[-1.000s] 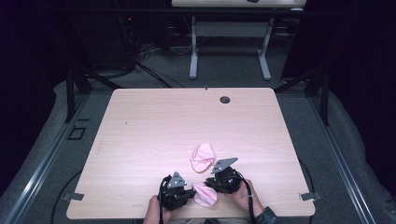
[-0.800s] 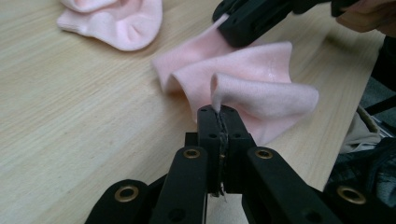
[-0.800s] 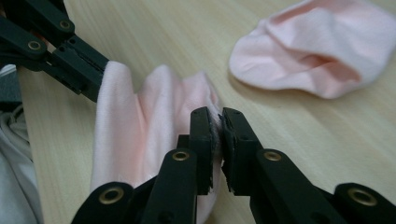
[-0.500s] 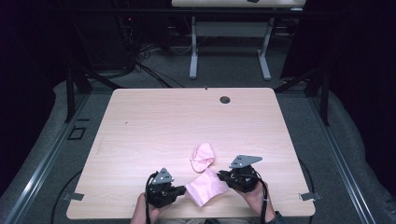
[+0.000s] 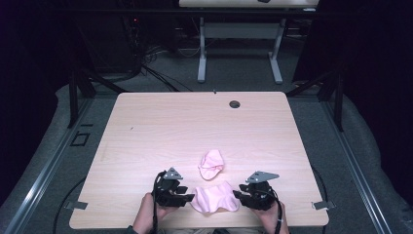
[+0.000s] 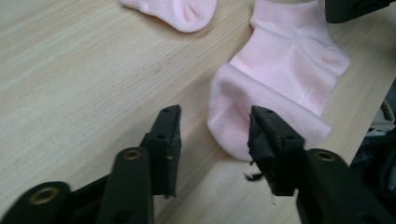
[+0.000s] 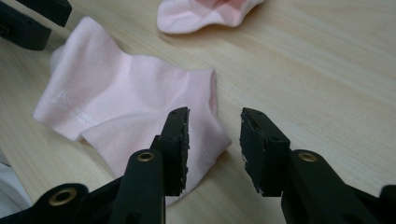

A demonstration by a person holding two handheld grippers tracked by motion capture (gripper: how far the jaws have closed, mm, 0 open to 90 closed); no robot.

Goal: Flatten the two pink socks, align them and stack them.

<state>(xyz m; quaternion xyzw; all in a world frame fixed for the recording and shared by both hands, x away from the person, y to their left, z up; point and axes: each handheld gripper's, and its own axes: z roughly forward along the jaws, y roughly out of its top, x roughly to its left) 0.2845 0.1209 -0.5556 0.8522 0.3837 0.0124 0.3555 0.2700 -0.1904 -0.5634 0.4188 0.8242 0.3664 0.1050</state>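
Pink sock (image 5: 215, 197) flat, left tool (image 6: 215, 133), right tool (image 7: 215, 135) gaping, empty

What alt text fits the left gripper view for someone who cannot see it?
The left gripper points its two open black jaws at one end of a flat pink sock on a light wood table. A second pink sock lies beyond, apart from the first.
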